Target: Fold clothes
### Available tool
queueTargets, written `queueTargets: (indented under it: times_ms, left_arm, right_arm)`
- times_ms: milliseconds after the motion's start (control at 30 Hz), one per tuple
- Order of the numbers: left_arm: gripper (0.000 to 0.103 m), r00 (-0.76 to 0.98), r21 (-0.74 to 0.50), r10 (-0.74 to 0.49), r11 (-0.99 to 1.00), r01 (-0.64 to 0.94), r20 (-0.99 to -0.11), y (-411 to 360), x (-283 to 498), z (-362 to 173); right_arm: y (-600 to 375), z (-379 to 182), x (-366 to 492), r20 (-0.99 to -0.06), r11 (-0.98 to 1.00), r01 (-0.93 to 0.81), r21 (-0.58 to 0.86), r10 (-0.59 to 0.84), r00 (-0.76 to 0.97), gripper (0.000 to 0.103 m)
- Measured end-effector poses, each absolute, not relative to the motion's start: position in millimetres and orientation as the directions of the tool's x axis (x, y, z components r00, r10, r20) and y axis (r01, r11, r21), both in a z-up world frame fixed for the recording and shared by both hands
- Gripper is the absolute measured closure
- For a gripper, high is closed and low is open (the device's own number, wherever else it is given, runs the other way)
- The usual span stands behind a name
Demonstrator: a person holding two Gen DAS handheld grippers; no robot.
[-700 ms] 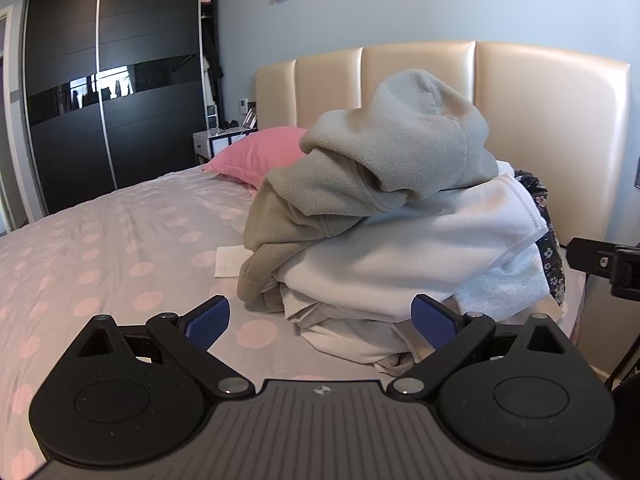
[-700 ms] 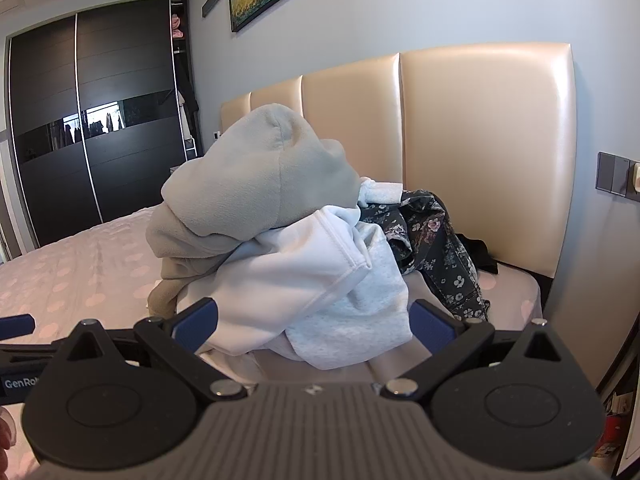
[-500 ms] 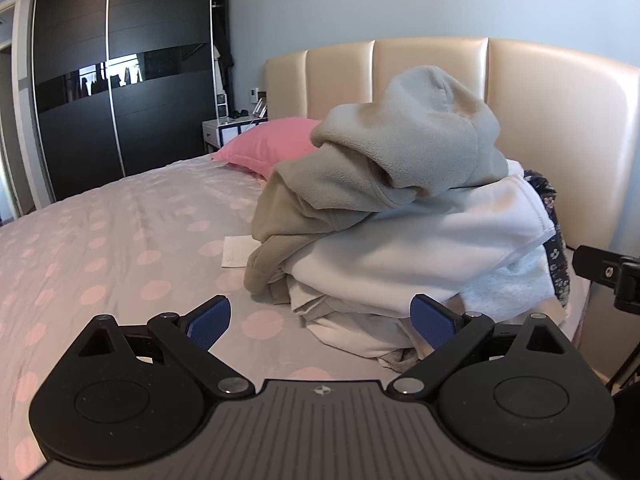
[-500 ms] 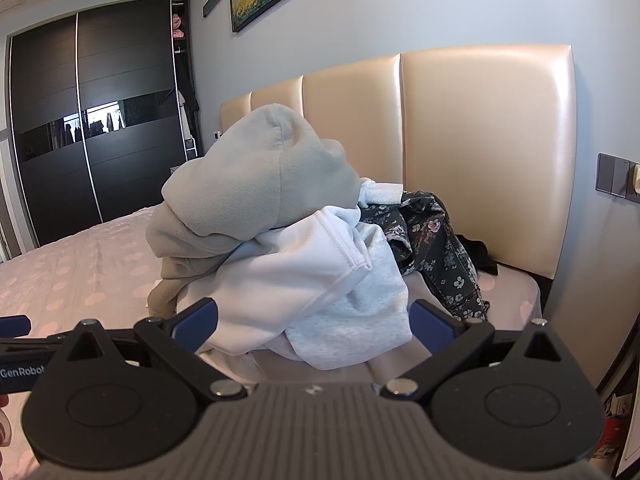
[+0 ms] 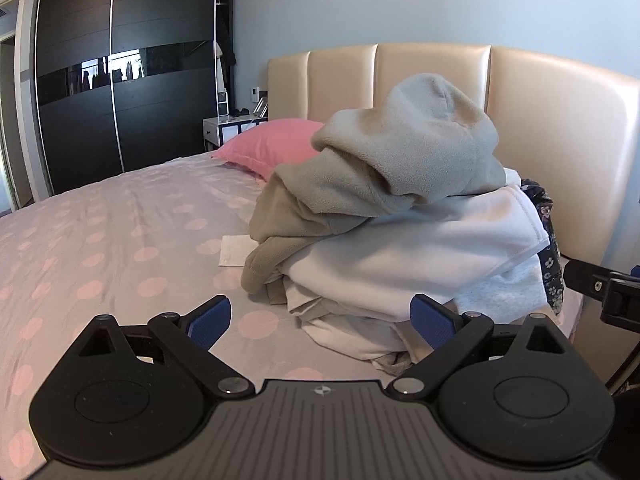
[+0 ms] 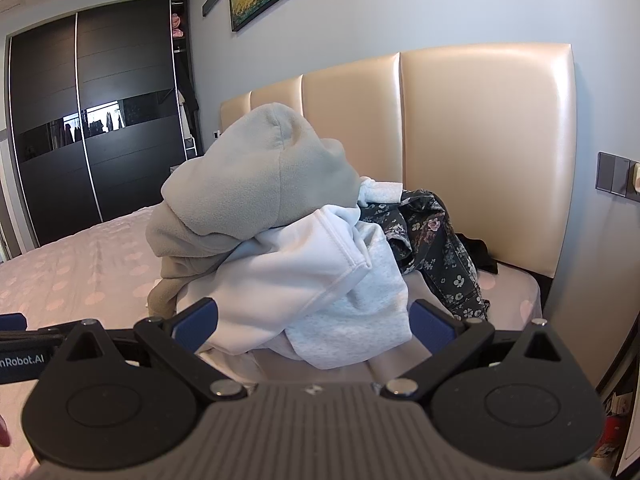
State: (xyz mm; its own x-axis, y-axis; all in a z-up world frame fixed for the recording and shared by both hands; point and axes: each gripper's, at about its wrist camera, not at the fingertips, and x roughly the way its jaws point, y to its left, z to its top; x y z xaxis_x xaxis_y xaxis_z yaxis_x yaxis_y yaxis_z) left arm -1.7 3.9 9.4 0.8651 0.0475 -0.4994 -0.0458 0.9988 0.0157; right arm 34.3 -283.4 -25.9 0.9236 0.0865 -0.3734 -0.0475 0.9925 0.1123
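Left gripper (image 5: 320, 322) has swung right and squared up to the pile (image 5: 400, 232) by the headboard, right gripper (image 6: 314, 326) unmoved, both jaws wide and empty: nothing picked yet.

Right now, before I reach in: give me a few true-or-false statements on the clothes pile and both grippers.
1. The grey fleece hoodie lies on top of the pile. True.
2. The left gripper is clamped on the white sweatshirt. False: its jaws stand open, gripping nothing.
3. A dark floral garment lies at the headboard side of the pile. True.
4. The pink pillow sits on top of the clothes. False: it lies on the bed beyond the pile.
5. The right gripper holds the hoodie. False: it is open and empty.
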Motion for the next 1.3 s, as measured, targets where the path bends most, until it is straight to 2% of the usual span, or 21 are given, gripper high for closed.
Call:
queueTargets:
  times_ms: [1300]
  left_arm:
    - [0.005,0.853,0.068,0.089,0.996,-0.064,-0.514,4.4,0.0,6.1]
  right_arm:
    - [-279.8,-27.0,35.8,-0.378,0.994,-0.046,0.100,0.081,0.922,0.000]
